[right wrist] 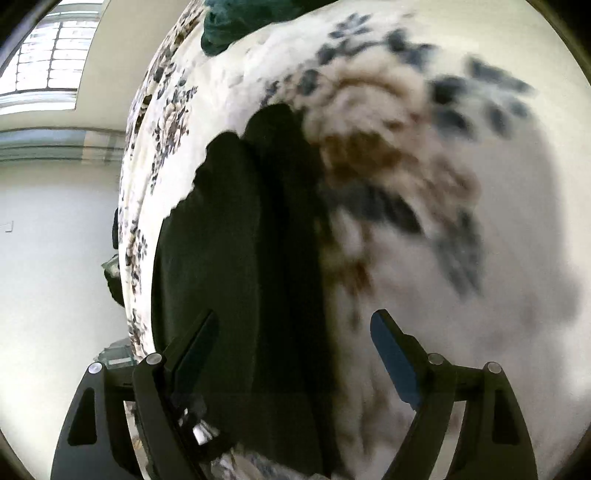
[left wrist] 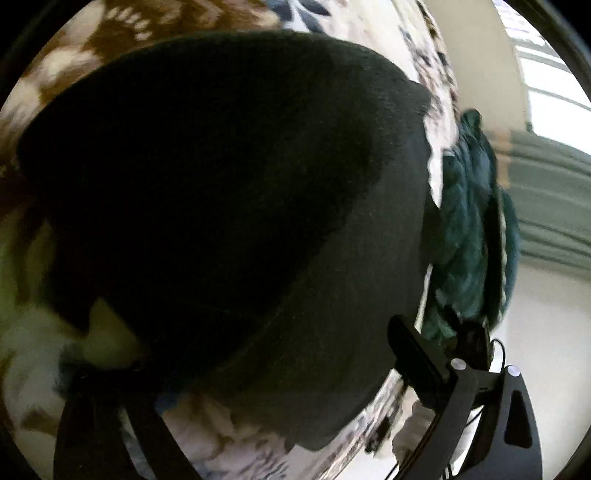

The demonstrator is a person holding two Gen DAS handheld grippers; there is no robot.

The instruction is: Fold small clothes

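Black garment lies flat along the floral bedspread's edge, ready for folding; right gripper hovers over it, jaws wide, holding nothing; left gripper sits close above, jaw state unclear.

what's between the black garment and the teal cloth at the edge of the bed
Only a narrow strip of floral bedspread separates the black garment from the teal cloth, seen in the left wrist view.

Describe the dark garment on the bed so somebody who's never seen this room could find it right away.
Start at the white bedspread with the blue and brown flower print. The black knit garment lies flat on it near the bed's edge, by the open right gripper. It is plain black, unlike the fuzzy teal cloth farther off.
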